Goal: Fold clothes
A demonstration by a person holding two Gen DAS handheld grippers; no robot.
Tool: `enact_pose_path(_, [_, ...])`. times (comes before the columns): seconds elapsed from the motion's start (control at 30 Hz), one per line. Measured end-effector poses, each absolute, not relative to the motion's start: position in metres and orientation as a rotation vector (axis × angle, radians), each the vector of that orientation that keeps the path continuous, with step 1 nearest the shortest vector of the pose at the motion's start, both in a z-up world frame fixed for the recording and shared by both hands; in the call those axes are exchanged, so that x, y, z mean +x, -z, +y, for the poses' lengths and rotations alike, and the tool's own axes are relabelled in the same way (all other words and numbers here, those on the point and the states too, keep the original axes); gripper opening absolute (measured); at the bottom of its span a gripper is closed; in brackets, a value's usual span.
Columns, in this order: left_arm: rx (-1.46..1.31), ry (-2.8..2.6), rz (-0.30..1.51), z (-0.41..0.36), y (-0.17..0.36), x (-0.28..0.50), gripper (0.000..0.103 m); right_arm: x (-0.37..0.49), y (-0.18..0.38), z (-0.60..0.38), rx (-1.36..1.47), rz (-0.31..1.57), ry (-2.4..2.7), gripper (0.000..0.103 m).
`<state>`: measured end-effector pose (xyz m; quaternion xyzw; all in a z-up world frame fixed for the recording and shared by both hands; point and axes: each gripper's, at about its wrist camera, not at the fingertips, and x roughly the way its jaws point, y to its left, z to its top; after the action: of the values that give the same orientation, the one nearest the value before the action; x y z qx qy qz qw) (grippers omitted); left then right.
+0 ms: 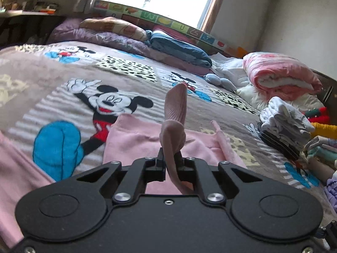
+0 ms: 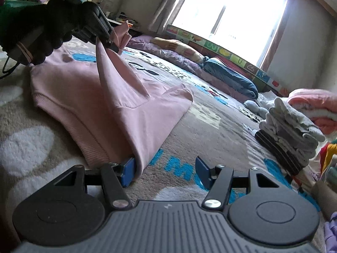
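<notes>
Here, a ribbed cuff (image 1: 175,113) of the pink sweatshirt (image 2: 88,97) is being pinched tight in the left tool (image 1: 170,158). The right tool (image 2: 165,174) is being held wide open, its left finger touching the sweatshirt's folded edge on the bed (image 2: 221,130).

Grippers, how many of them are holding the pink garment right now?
1. The left gripper is clamped on the pink garment, lifting its cuff; the right gripper sits open beside its edge.

a bright window (image 2: 229,10) with a wooden frame lit pale walls (image 1: 301,16); beneath it a bed (image 1: 63,67) wore a cartoon-mouse blanket, quilts (image 1: 109,35) heaped along its far edge.
</notes>
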<state>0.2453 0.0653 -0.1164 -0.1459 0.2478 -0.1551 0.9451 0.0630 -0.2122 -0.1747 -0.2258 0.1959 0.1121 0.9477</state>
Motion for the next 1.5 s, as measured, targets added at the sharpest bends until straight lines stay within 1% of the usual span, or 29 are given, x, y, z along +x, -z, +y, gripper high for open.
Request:
enact_pose_path(0.27, [-0.347, 0.295, 0.559, 0.073, 0.134, 0.249, 0.005, 0.051, 0.166, -0.21, -0.541, 0.398, -0.288, 0.061])
enact_pose_path(0.43, [-0.376, 0.29, 0.587, 0.077, 0.136, 0.25, 0.005, 0.046, 0.151, -0.205, -0.482, 0.375, -0.399, 0.06])
enact_pose_path(0.6, [-0.385, 0.293, 0.582, 0.078, 0.135, 0.245, 0.005, 0.068, 0.144, -0.184, -0.446, 0.36, -0.494, 0.062])
enact_pose_path(0.67, [-0.38, 0.287, 0.579, 0.077, 0.134, 0.244, 0.005, 0.082, 0.15, -0.181, -0.42, 0.416, -0.546, 0.067])
enact_pose_path(0.73, [-0.366, 0.273, 0.597, 0.076, 0.134, 0.246, 0.005, 0.098, 0.159, -0.184, -0.347, 0.541, -0.608, 0.066])
enact_pose_path(0.77, [-0.355, 0.252, 0.621, 0.076, 0.136, 0.247, 0.006, 0.097, 0.158, -0.187, -0.331, 0.541, -0.614, 0.066])
enact_pose_path(0.8, [-0.343, 0.228, 0.632, 0.076, 0.136, 0.248, 0.018, 0.096, 0.157, -0.19, -0.316, 0.538, -0.618, 0.067])
enact_pose_path(0.83, [-0.331, 0.205, 0.632, 0.077, 0.135, 0.247, 0.026, 0.093, 0.157, -0.191, -0.319, 0.533, -0.626, 0.067])
enact_pose_path(0.87, [-0.316, 0.181, 0.625, 0.077, 0.133, 0.245, 0.038, 0.09, 0.156, -0.192, -0.324, 0.528, -0.633, 0.067])
enact_pose_path(0.97, [-0.273, 0.11, 0.579, 0.08, 0.12, 0.238, 0.042, 0.086, 0.154, -0.197, -0.285, 0.504, -0.646, 0.067])
enact_pose_path(1.17, [-0.108, 0.061, 0.479, 0.056, 0.089, 0.232, 0.042, 0.096, 0.152, -0.207, -0.181, 0.455, -0.654, 0.067])
enact_pose_path(1.37, [-0.029, 0.316, 0.506, -0.015, 0.076, 0.264, 0.042, 0.106, 0.162, -0.211, -0.121, 0.48, -0.689, 0.069])
enact_pose_path(1.5, [0.068, 0.42, 0.553, -0.071, 0.082, 0.296, 0.033, 0.104, 0.163, -0.21, -0.124, 0.474, -0.706, 0.072])
